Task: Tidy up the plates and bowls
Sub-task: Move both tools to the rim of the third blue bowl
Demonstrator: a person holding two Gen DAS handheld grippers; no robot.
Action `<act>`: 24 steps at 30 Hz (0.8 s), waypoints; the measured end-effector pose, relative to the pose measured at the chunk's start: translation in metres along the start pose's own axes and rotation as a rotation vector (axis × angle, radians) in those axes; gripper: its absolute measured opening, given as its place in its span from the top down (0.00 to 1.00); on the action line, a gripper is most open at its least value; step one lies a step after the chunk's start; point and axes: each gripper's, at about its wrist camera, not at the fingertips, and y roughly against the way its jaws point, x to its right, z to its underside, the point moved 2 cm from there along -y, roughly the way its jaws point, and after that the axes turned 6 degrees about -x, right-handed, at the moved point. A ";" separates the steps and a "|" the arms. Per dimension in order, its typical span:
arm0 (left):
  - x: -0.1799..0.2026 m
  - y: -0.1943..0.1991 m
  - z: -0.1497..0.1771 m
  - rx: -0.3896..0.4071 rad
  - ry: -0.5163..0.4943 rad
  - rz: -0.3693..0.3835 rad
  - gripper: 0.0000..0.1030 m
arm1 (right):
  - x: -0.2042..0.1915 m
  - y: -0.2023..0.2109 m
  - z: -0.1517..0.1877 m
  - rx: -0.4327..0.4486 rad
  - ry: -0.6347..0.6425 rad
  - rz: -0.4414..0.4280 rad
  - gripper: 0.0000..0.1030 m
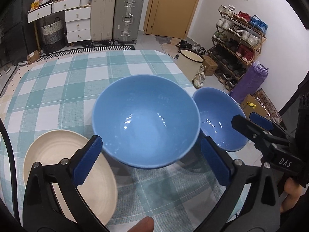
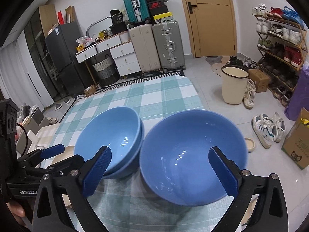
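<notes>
Left wrist view. My left gripper (image 1: 150, 160) stands with its jaws spread wide and nothing between the pads; the stack of blue bowls (image 1: 145, 123) sits just ahead of the fingertips, upright on the checked tablecloth (image 1: 63, 89). To its left, partly under my left finger, lies a cream plate (image 1: 63, 158), seemingly resting on a second plate, though the edge beneath is too dark to be sure. To the right stands a single blue bowl (image 1: 218, 119), with my right gripper (image 1: 251, 123) just beside its rim, near the table's right edge.

Right wrist view. My right gripper (image 2: 162, 174) is likewise released, its blue pads either side of the single blue bowl's (image 2: 193, 154) near rim without pressing on it. The stack (image 2: 110, 139) shows here as two nested bowls, one rim visible under the other. The left gripper (image 2: 52, 150) appears at lower left, over the cream plate (image 2: 65, 152).

Reading. Both hands are empty, so I judge a placing step is just finished and the single bowl remains to be nested. The next move calls for closing the right jaws on that bowl's rim, lifting it clear, and lowering it centred into the stack; it stands close to the table edge, so a careless nudge could tip it off.
</notes>
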 end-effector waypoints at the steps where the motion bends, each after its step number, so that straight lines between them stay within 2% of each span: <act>1: 0.005 -0.001 0.001 -0.004 -0.008 0.009 0.01 | 0.004 0.002 0.001 0.001 -0.007 0.003 0.01; 10: 0.043 -0.011 0.010 -0.036 -0.036 0.053 0.01 | 0.035 0.018 0.009 0.006 -0.048 0.031 0.01; 24: 0.079 -0.011 0.011 -0.062 -0.051 0.144 0.03 | 0.079 0.038 0.022 0.028 -0.097 0.087 0.01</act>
